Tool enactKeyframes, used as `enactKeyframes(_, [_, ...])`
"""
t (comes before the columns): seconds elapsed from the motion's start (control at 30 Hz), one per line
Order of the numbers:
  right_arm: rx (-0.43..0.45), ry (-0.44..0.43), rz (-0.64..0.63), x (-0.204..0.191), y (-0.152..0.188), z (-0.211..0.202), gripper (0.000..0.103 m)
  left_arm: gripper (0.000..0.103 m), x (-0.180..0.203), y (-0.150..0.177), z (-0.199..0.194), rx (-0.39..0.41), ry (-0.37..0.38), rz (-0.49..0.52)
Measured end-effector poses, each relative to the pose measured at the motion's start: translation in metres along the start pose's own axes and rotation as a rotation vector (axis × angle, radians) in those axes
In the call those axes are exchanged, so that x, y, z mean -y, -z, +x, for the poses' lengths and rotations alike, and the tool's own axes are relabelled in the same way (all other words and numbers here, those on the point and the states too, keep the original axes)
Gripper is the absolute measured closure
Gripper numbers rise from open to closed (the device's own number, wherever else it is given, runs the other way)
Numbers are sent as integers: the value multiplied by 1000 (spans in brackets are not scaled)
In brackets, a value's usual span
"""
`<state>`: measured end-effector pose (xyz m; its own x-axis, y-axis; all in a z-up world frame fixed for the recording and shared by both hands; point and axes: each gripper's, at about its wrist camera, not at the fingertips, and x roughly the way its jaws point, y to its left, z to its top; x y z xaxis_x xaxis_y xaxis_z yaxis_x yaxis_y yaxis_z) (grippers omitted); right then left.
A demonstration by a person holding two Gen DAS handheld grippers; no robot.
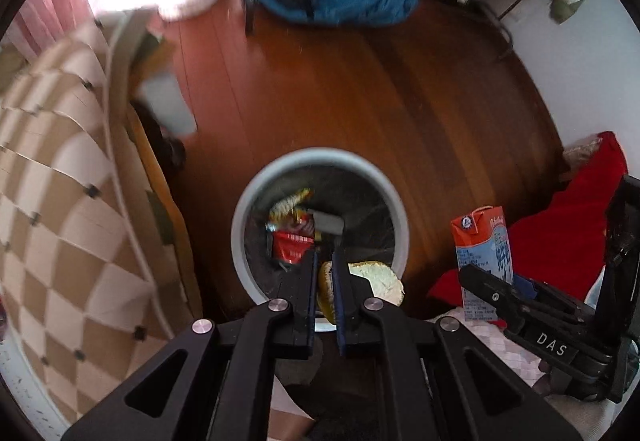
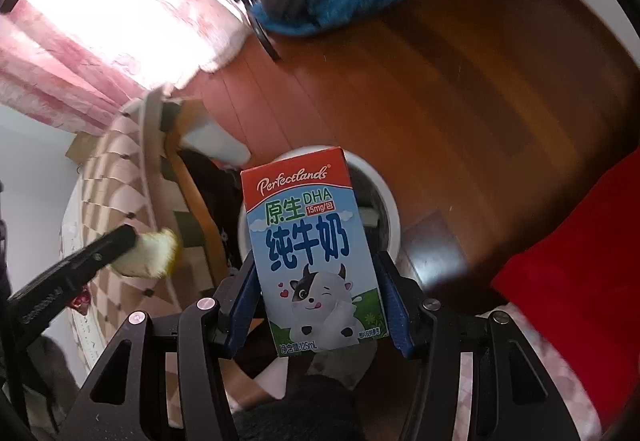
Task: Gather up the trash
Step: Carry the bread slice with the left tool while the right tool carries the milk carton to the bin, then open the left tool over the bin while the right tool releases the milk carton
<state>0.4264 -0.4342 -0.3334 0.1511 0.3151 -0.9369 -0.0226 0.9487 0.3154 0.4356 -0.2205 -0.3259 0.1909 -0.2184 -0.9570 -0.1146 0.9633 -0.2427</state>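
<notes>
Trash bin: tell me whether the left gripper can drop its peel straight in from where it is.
Probably yes. The left gripper, jaws clamped on the peel, hangs over the near rim of the open trash bin. Nothing covers the mouth; only wrappers lie inside.

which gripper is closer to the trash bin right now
Left. The left gripper, holding a peel scrap, hangs over the trash bin; the right gripper, holding the milk carton, sits beside it.
</notes>
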Motion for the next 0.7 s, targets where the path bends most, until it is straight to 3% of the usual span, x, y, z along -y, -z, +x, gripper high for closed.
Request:
enactKeyframes(0.07, [-28, -2, 7, 9, -3, 21, 45, 94, -2, -1, 14, -32, -4, -1])
enactKeyframes(0.13, [-55, -5, 10, 15, -7, 41, 45, 81, -4, -1, 22, -51, -18, 5])
enactKeyframes(0.17, [-70, -6, 11, 15, -8, 50, 44, 51, -6, 0, 26, -58, -36, 3])
enactKeyframes(0.2, [-88, -6, 6, 13, -10, 59, 44, 13, -7, 2, 29, -64, -45, -1])
enactKeyframes(0.23, [-102, 9, 2, 14, -11, 68, 38, 6, -9, 4, 29, -65, -52, -5])
enactKeyframes(0.27, [-112, 31, 3, 15, -11, 77, 21, 4, -12, 5, 29, -65, -58, -9])
enactKeyframes(0.33, [-130, 28, 10, 18, -10, 86, 11, 4, -15, 8, 31, -73, -82, -12])
enactKeyframes(0.4, [-139, 35, 11, 19, -9, 90, 10, 4, -18, 10, 30, -70, -102, -15])
enactKeyframes(0.47, [-143, 34, 15, 20, -6, 91, 1, 4, -18, 14, 29, -69, -122, -10])
enactKeyframes(0.7, [-155, 126, -24, 13, -1, 87, 0, 4, -16, 21, 27, -56, -200, 25])
